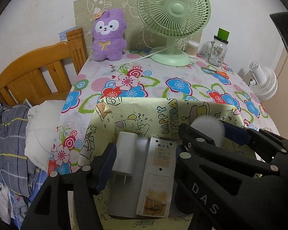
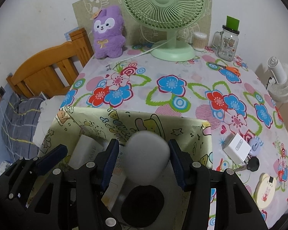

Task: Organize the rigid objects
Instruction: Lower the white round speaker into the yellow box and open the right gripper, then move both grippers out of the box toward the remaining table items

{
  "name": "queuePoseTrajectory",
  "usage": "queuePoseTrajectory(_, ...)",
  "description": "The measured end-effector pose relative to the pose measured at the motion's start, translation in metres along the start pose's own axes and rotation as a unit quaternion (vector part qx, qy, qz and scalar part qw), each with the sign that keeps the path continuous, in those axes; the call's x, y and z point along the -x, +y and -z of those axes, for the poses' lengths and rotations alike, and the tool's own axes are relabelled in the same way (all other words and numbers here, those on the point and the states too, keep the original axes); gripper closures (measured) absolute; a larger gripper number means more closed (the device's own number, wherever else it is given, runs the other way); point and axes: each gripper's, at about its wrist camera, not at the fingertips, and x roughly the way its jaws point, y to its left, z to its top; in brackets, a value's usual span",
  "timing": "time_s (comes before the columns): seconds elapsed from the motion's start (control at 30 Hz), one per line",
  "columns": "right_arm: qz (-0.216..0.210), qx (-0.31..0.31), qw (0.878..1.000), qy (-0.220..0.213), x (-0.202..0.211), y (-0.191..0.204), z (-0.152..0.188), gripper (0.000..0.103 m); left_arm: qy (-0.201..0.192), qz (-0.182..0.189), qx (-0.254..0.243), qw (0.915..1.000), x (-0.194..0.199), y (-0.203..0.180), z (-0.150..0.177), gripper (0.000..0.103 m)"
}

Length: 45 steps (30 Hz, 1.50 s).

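Observation:
A box (image 1: 163, 101) (image 2: 136, 114) wrapped in yellow cartoon paper stands at the table's near edge. Inside it lie a white plug charger (image 1: 122, 157) (image 2: 85, 149) and a long white remote (image 1: 157, 176), back side up. My left gripper (image 1: 144, 153) is open, with both between its fingers. My right gripper (image 2: 144, 162) (image 1: 211, 137) hangs over the box's right half. A blurred white rounded object (image 2: 147, 153) (image 1: 206, 127) is between its pads, with a gap on the left side, so it is open. Under the object there is a dark oval shape (image 2: 142, 205).
On the flowered tablecloth (image 2: 172, 99) right of the box lie a second white charger (image 2: 237, 148), a purple trinket (image 2: 256, 145), a black-headed key (image 2: 252, 165) and a cream round case (image 2: 265, 191). At the back stand a green fan (image 2: 163, 9), a jar (image 2: 227, 42), orange scissors (image 2: 233, 69) and a purple plush (image 2: 107, 34).

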Motion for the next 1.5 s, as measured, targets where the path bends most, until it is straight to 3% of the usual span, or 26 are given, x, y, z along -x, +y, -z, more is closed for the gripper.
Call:
queuePoseTrajectory(0.23, 0.026, 0.019, 0.999, -0.019, 0.016, 0.000, 0.003, 0.032, -0.007, 0.001, 0.008, 0.9999, 0.011, -0.001, 0.003, 0.033)
queuePoseTrajectory(0.3, 0.018, 0.020, 0.999, -0.024, 0.023, -0.002, 0.004, 0.019, -0.008, 0.012, 0.007, 0.9999, 0.014, -0.003, 0.004, 0.023)
queuePoseTrajectory(0.37, 0.006, 0.016, 0.999, -0.028, 0.029, -0.003, 0.006, 0.014, -0.020, 0.019, 0.004, 0.9996, 0.023, -0.007, 0.005, 0.019)
queuePoseTrajectory(1.5, 0.021, -0.009, 0.996, -0.086, 0.112, -0.045, 0.032, 0.013, -0.078, 0.006, -0.033, 0.9964, 0.087, -0.064, 0.018, 0.008)
